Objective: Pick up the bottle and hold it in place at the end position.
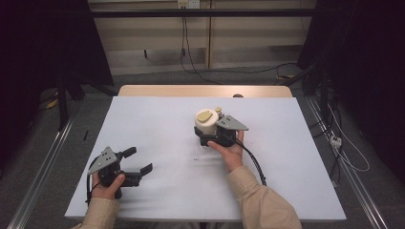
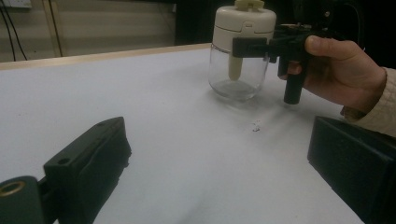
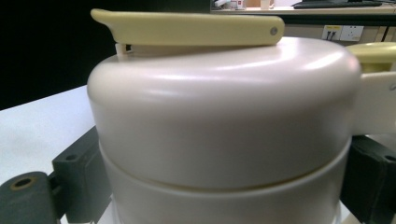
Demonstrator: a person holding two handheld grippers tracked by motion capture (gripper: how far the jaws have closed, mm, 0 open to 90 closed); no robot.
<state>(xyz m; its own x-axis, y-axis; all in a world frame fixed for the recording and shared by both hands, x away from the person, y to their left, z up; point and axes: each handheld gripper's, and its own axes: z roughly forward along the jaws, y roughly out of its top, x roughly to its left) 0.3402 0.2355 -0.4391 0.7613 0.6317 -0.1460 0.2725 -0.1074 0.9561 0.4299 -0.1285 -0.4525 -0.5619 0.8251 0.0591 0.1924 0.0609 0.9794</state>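
A glass jar with a cream lid is stood upright mid-tabletop, clamped at the lid by the right tool; nothing is seen inside. The left tool is held wide, well apart. A small speck lies between.

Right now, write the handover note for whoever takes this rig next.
Right tongs: shut on the jar, jaws on either side just below its cream lid. The jar stands upright on the white table, right of centre; its glass body looks empty.
Left tongs: open, holding nothing, low over the near left of the table.
Done: jar gripped.
Left: the lid is on and its yellow flap lies flat; probably the left tongs go to the lid next.
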